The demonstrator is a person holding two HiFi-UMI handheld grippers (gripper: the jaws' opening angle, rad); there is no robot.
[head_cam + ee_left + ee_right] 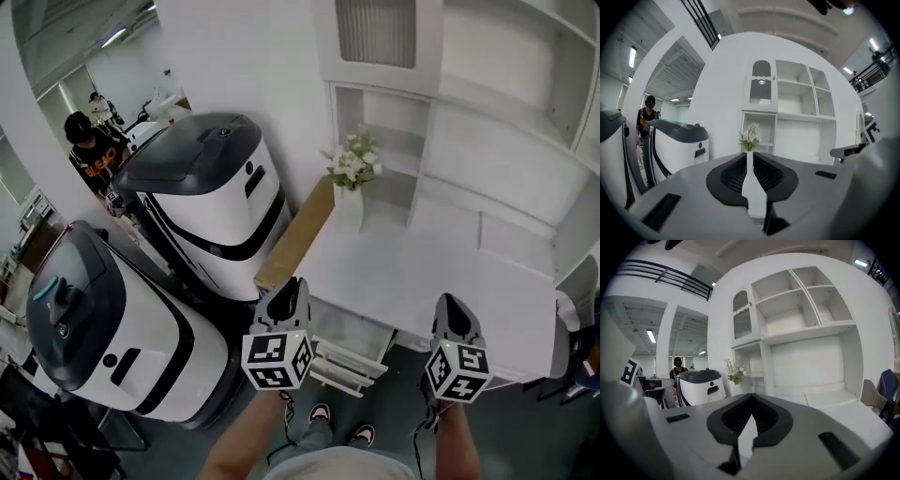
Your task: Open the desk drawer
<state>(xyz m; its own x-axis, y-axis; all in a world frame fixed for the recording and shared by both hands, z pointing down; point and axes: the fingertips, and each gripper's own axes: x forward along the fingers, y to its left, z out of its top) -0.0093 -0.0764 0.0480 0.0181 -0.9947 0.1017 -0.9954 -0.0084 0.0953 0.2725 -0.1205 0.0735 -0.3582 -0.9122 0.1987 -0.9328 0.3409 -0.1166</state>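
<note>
Left gripper [289, 289] is up by the desk's [422, 281] near-left corner, jaws just a thin slit apart, empty. Right gripper [452, 306] is over the near edge, jaws pressed together. The drawer [352, 345] pokes out under that near edge, between the two.

**Operator with a pair of hand-held tongs**
Left tongs [289, 284] and right tongs [450, 302]: grey moulded shells with dark tapering tips and rectangular slots in the casing. Each carries a white marker cube [277, 360] printed with black squares. Black ribbed pads [733, 173] sit in a black surround. A thin dark cable [289, 417] trails from the left unit. Worn: pale grey top [337, 466], blue-grey trousers [314, 435], light shoes [320, 412].
</note>
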